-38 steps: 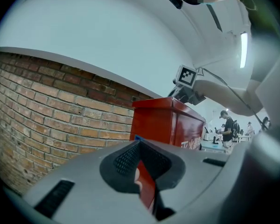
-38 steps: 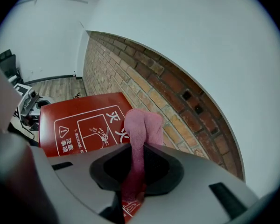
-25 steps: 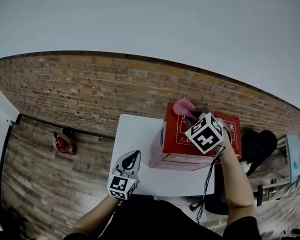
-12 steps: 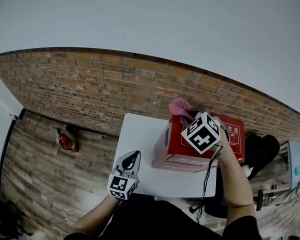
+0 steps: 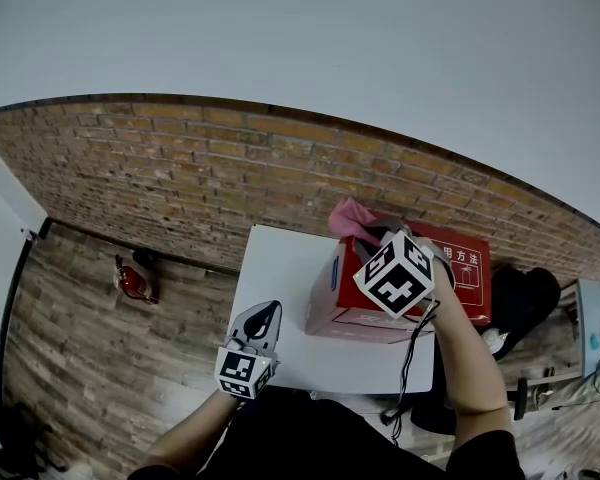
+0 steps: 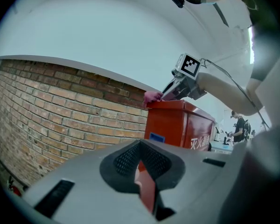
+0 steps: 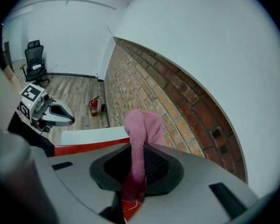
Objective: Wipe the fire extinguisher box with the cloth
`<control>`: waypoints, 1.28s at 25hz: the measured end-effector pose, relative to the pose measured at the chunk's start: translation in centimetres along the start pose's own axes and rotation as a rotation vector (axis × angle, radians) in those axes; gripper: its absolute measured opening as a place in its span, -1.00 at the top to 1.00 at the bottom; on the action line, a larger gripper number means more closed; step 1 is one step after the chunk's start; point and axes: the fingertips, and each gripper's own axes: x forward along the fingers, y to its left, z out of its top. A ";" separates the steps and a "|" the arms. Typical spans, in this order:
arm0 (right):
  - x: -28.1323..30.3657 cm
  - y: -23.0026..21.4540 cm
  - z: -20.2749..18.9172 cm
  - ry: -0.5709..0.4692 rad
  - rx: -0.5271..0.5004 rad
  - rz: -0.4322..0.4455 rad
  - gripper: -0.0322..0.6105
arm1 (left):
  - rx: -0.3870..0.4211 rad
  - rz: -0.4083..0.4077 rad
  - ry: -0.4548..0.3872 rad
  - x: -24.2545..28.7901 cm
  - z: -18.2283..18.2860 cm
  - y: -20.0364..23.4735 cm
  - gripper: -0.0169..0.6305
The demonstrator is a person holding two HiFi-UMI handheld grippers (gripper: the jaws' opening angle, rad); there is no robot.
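Note:
The red fire extinguisher box (image 5: 400, 288) lies on the white table (image 5: 270, 298), also seen in the left gripper view as a red fire extinguisher box (image 6: 182, 122). My right gripper (image 5: 370, 236) is shut on the pink cloth (image 5: 348, 218) at the box's far left top corner. In the right gripper view the pink cloth (image 7: 141, 139) sticks up between the jaws over the box edge (image 7: 91, 148). My left gripper (image 5: 265, 318) hovers over the table's near left, shut and empty, its jaws pointing level toward the box.
A brick wall (image 5: 180, 178) runs behind the table. A small red extinguisher (image 5: 130, 283) stands on the wooden floor at the left. Dark chairs and bags (image 5: 525, 288) sit to the right of the table. An office chair (image 7: 35, 55) stands far off.
My right gripper with the cloth has slid left along the box top to its far left corner. The left gripper has stayed put.

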 end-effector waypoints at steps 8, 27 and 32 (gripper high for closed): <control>-1.5 2.8 -0.2 -0.003 -0.030 0.010 0.68 | 0.000 -0.029 0.006 0.4 -0.3 -0.6 0.89; -3.2 3.5 -2.9 -0.012 0.049 0.017 0.68 | 0.020 -0.111 0.039 2.6 -0.9 -2.8 0.89; -3.5 2.7 -4.3 0.006 0.077 0.001 0.68 | 0.027 -0.130 0.038 3.2 -1.0 -3.3 0.89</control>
